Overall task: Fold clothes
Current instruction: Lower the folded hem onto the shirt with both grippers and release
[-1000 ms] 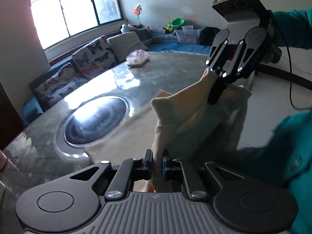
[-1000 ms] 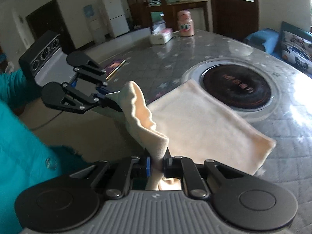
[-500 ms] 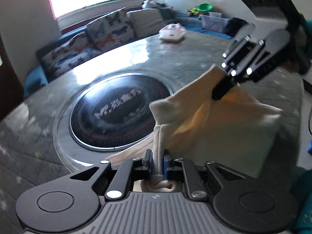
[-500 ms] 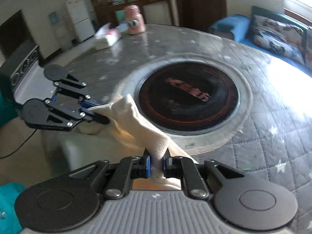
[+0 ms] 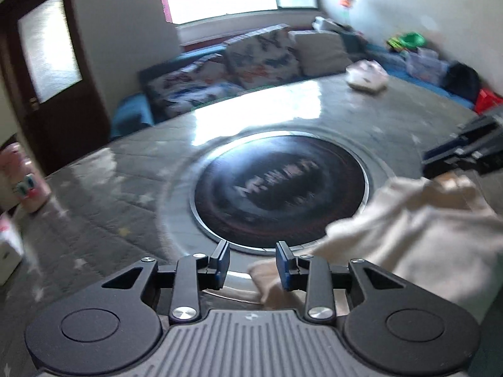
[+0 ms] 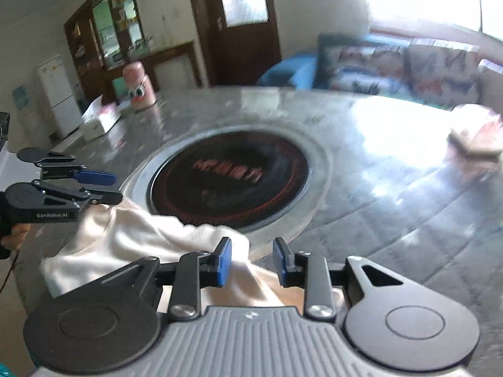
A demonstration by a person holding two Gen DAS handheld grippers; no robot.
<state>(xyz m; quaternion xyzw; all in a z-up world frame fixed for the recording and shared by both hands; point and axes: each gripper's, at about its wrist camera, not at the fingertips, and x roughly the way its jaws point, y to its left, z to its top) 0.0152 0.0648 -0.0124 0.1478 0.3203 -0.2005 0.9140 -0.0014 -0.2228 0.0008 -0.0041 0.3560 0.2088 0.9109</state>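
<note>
Evidently the fold had just been carried over, for in the left wrist view the left gripper (image 5: 252, 262) stood with its jaws partly apart and nothing pinched between them; they had just been opening, and the cream cloth (image 5: 408, 235) lay slack to the right of the blue pads, one corner drooping beside the right-hand pad without being squeezed. That looked like a deliberate let-go, so the folded edge could settle on the grey table (image 5: 103, 194) close to the dark round hob (image 5: 279, 185) set into its middle. The tool pointed downward across the table toward the hob, and the right gripper (image 5: 437, 160) showed at the far right edge above the cloth, blurred. From the right wrist view the same story held: the right gripper (image 6: 251, 260) had just been opening too, its pads parted with the cloth (image 6: 132, 242) lying under and beside the left pad, loose rather than gripped. It also tilted down toward the hob (image 6: 229, 176). Off to the left the left gripper (image 6: 107, 187) hovered over the cloth's far edge, fingers visibly separated and level, a hand (image 6: 15, 235) gripping its handle.
</note>
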